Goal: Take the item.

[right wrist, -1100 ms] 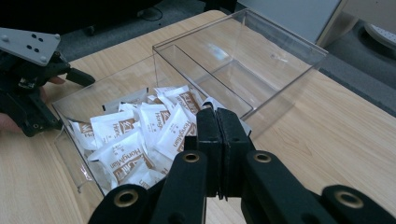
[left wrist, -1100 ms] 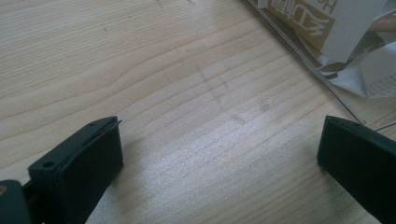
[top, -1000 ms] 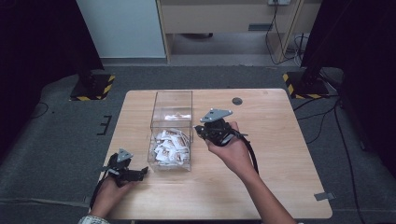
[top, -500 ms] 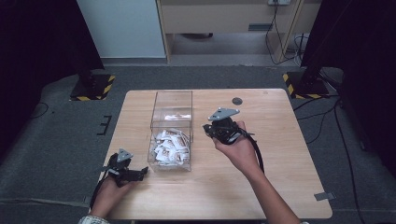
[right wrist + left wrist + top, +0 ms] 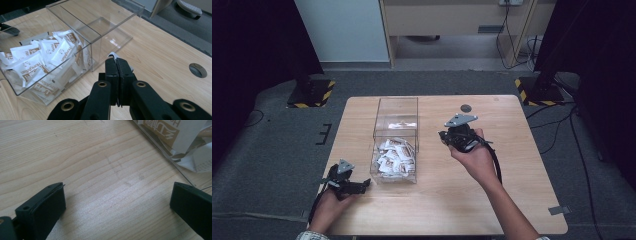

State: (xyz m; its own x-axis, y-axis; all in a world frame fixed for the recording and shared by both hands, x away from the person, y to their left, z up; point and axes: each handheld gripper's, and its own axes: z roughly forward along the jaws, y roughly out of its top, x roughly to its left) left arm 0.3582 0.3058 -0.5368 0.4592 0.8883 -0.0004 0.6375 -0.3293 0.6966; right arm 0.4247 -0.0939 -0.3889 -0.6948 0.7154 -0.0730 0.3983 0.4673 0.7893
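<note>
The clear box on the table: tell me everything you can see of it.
The clear box is a rectangular, open-topped container that looks like transparent acrylic, standing upright on the wooden table. A clear divider splits it into two compartments. The one nearer the person is piled with white-and-brown sachets bearing printed text; the far one looks empty. The left gripper sits open on the table just off its near left corner, and the right gripper is held to its right; neither touches it.

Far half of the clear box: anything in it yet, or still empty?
Empty. In the right gripper view the far compartment of the clear box shows only bare bottom; all the white sachets lie in the near compartment, behind the divider.
</note>
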